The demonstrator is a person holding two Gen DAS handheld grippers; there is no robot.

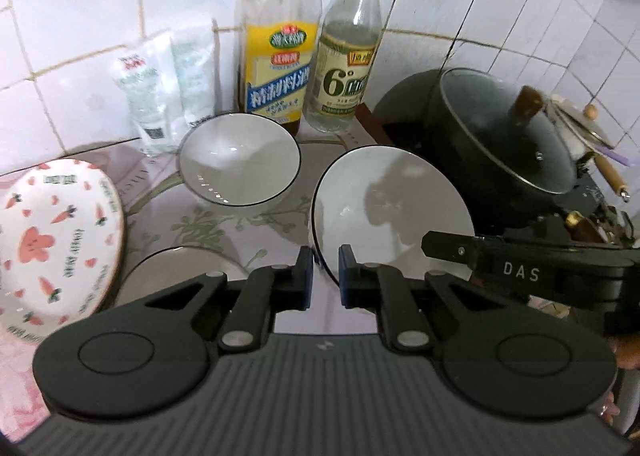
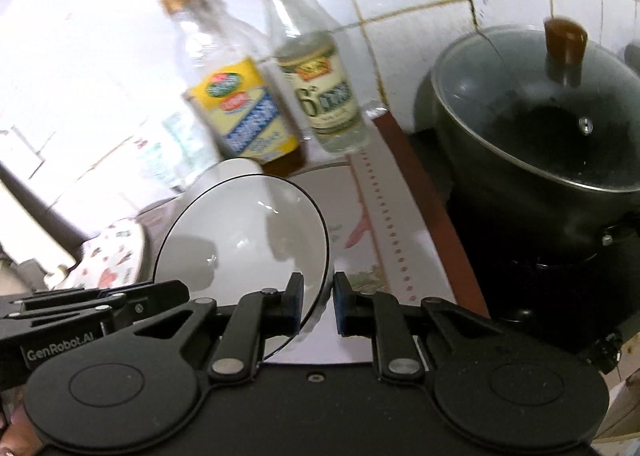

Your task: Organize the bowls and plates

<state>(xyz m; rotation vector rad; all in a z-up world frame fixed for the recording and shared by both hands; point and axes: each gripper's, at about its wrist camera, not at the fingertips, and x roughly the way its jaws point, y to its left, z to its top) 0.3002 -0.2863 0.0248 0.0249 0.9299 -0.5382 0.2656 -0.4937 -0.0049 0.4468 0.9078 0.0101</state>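
While both of my grippers pinch the same white bowl's (image 2: 240,240) rim, left gripper (image 1: 325,276) and right gripper (image 2: 318,298) hold it tilted above the counter's (image 2: 384,215) back edge; next I must nest it into the resting bowl (image 1: 239,163).

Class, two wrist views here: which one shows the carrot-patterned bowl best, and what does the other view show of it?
The left wrist view. There the carrot bowl sits at the left edge, tilted, its pink and orange pattern sharp and almost wholly visible. The right wrist view catches only a blurred sliver of it, behind the white bowl held in the right gripper.
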